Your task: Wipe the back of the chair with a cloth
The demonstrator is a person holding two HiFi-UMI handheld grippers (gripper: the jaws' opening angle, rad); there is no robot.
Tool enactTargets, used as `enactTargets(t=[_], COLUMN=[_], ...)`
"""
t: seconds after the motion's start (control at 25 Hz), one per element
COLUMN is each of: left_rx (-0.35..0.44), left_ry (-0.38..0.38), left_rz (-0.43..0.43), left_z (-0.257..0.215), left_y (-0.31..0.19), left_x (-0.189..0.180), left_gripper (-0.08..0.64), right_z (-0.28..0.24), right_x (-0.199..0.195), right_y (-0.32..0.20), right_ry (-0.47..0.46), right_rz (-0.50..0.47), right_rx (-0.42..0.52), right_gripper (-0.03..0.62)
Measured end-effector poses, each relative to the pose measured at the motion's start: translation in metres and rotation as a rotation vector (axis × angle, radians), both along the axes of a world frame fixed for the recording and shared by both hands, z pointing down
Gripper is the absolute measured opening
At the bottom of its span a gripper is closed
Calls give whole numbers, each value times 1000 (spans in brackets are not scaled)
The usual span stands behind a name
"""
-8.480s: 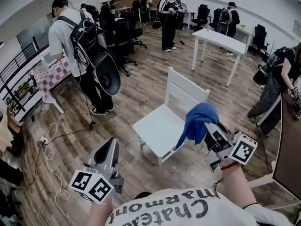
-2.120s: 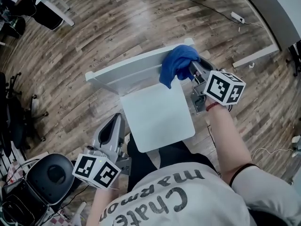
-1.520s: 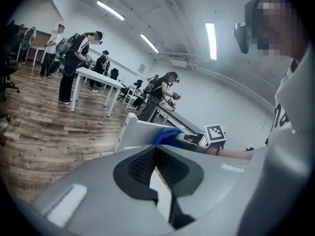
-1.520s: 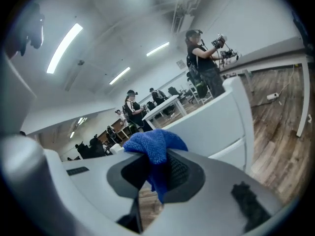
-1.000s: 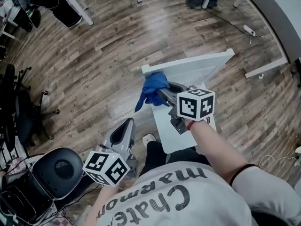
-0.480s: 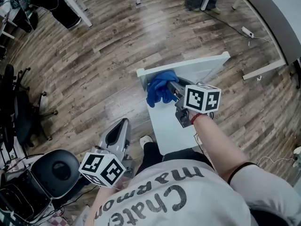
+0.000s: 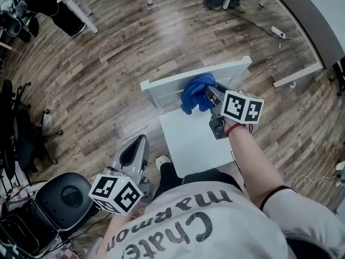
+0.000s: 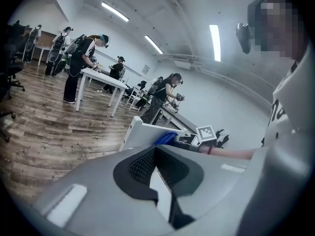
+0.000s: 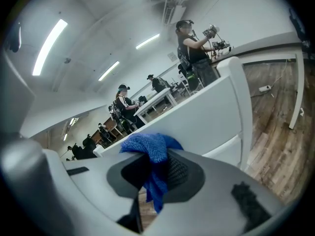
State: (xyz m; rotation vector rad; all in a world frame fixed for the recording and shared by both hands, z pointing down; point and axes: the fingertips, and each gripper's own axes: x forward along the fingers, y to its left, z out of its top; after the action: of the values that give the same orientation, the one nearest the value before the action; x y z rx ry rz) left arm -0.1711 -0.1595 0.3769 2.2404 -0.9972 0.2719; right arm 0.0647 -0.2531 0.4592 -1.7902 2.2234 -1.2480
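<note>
Right gripper point(image 9: 156, 162): it is squeezed tight on the blue fuzzy cloth point(image 9: 147, 149). The cloth is bunched up between the two jaws and pokes out past their tips.
Where the cloth is: right at the tips of the right gripper point(image 7: 209, 95). The blue fuzzy cloth point(image 7: 195, 92) is pushed up against the top bar of the chair back, near the middle of the bar.
White chair with a flat seat point(image 7: 188, 139): its back stands just in front of the right gripper. Its seat lies under that gripper and under the person's bare arm point(image 7: 253, 158).
Chair back, seen from the right gripper: a wide white board point(image 9: 202, 114) fills the space just past the cloth.
Left gripper point(image 8: 155, 151): its jaws are pressed together at the tips and there is nothing in them.
Where the left gripper is: held low point(image 7: 138, 142), well apart from the cloth. The chair shows ahead of it and a little to its right.
Round black office chair point(image 7: 59, 198): close by the left gripper, on its outer side.
Brown wood-plank floor point(image 7: 108, 63): it spreads out past the chair back, ahead of both grippers.
People point(image 8: 81, 58): far ahead of the left gripper, a few stand at white tables.
</note>
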Motion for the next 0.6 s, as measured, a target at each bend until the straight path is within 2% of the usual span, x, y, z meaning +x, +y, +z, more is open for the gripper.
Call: enactTargets(t=[0.28, 0.6], left_rx=[0, -22], left_ry=[-3, -16], left_rz=[-3, -30], left_z=[0, 2], left_y=[2, 7], left_x=[12, 16], left_gripper=[9, 9], right_z=[3, 2], right_x=[51, 84], right_y=[4, 6], right_ry=[2, 19], right_rz=[86, 136], right_rx=[-3, 0], right_gripper=[67, 67])
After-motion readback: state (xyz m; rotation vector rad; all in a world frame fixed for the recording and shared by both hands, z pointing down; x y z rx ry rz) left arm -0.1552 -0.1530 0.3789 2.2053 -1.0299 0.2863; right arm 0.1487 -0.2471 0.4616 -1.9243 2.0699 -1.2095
